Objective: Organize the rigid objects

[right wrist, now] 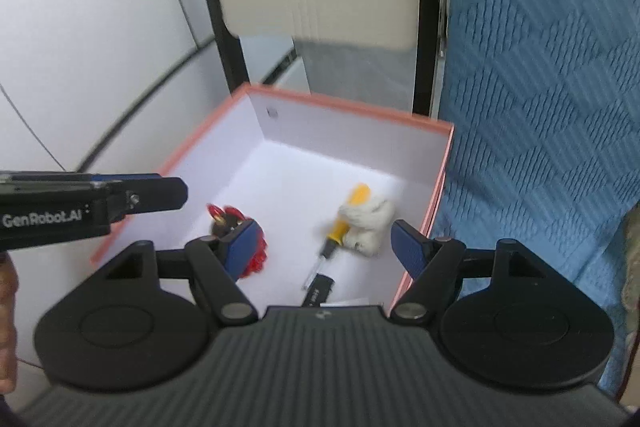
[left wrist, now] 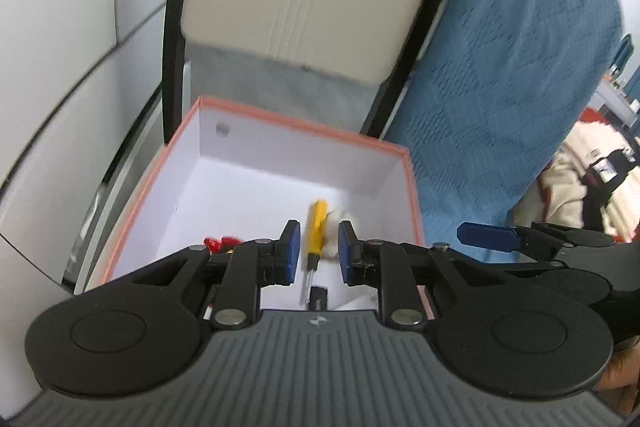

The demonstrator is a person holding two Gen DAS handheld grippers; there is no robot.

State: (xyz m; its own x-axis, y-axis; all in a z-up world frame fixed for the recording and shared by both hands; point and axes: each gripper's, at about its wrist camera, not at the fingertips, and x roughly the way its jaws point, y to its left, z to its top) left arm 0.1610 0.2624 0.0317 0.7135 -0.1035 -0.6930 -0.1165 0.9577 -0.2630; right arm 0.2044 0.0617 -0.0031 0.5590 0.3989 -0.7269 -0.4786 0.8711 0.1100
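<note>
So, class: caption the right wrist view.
Open right gripper above box holding screwdriver, red toy.

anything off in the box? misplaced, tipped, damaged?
One oddity: a white plush toy lies in the box, pressed against the yellow-handled screwdriver. It looks soft, out of place in a rigid-objects sort. The red object and black item lie loose on the floor. No visible damage. Both grippers are open and empty.

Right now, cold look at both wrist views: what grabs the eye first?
The open white box with the orange rim, standing in front of a chair beside a blue textured cloth. Inside it, a yellow-handled screwdriver lies against a white fuzzy toy, with a red piece to their left. Both grippers, left and right, hang over the box, fingers apart and holding nothing.
</note>
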